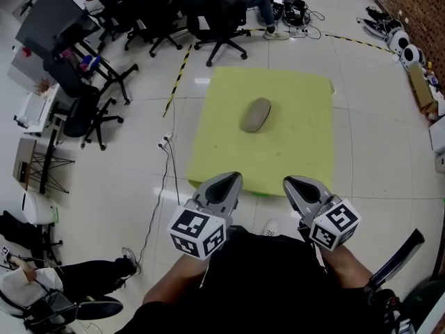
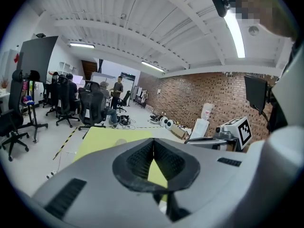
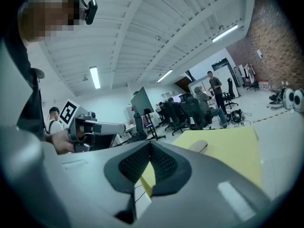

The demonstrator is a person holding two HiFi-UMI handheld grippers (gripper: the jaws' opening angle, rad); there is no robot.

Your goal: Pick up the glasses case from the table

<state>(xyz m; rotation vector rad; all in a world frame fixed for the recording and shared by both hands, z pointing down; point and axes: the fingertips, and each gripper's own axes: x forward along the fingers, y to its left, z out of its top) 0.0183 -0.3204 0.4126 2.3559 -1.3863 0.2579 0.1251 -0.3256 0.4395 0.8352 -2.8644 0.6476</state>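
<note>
You're holding the left gripper [image 1: 226, 180] and right gripper [image 1: 297, 182] closed and empty, ribbed pads together. The smooth oval glasses case [image 1: 256, 115] is lying on the flat yellow-green table [image 1: 295, 155].

A yellow-green surface [image 1: 292, 152] stands on a pale tiled floor [image 1: 139, 186]. A grey oval glasses case [image 1: 256, 114] lies alone on it, a little toward the far left corner from the middle — well apart from both claws. The left claw [image 1: 231, 179] is at the near edge, close to the near left corner. The right claw [image 1: 290, 181] is at the same edge, further right. Each has its jaws together and carries a black-and-white marker cube [image 1: 197, 232]. Black office chairs [image 1: 208, 19] stand beyond the far edge — striped tape [image 1: 179, 72] and a cable [image 1: 164, 179] run along the floor off the left edge.
</note>
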